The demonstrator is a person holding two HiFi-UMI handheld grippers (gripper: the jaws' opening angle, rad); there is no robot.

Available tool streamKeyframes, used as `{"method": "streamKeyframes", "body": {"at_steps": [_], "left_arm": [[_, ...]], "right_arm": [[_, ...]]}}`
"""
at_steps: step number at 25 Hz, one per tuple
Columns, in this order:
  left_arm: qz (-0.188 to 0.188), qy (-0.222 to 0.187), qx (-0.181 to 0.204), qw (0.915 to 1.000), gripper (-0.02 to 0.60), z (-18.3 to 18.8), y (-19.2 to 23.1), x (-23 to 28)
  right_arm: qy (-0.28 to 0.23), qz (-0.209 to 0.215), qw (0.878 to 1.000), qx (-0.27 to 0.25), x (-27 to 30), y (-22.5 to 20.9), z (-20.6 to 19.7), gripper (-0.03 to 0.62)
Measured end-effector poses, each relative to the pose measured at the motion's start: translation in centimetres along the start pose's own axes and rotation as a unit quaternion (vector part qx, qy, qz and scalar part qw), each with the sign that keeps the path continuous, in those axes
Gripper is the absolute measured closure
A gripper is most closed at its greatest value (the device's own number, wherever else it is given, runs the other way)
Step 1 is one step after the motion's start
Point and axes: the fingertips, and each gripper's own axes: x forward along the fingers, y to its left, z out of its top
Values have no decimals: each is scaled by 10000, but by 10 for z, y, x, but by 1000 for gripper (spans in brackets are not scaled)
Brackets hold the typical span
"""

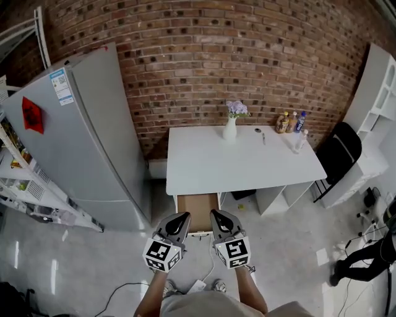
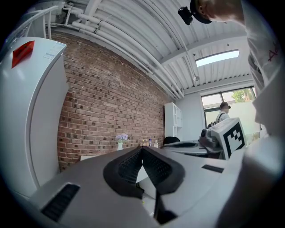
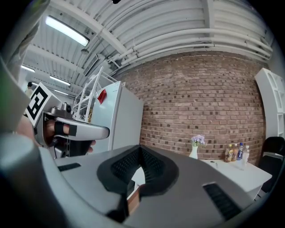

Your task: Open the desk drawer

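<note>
White desk [image 1: 242,162], left tongs [image 1: 184,217], right tongs [image 1: 216,213] level, closed

The left gripper [image 1: 184,217] and the right gripper [image 1: 215,215] look the same. Each has a smooth grey shell that gets thin toward the front, with black jaws at the tip. At the back of each sits a white cube [image 1: 163,254] with black square markers on its sides.

Up close, the left gripper [image 2: 142,149] has black pads [image 2: 128,167] with little ridges. There is also a dark slot [image 2: 60,202] with lines across it on the shell. The right gripper [image 3: 140,148] has the same parts. A black strap [image 3: 65,129] goes round the left gripper's grey handle.

The person wears a light top [image 1: 204,304] and pale shoes [image 1: 170,287]. The arms [image 1: 250,288] are bare. A small black camera [image 2: 187,13] sits on the head.
</note>
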Motion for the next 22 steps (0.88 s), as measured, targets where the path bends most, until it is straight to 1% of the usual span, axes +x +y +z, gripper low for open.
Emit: {"method": "streamKeyframes", "body": {"at_steps": [9,22], "left_arm": [[62,84,-8,9999,569,-6,12,2],[21,130,4,9999,569,-9,19,8]], "right_arm": [[-191,-24,9997,140,12,4,8,577],[-103,-75,9997,197,17,-5,0,577]]}}
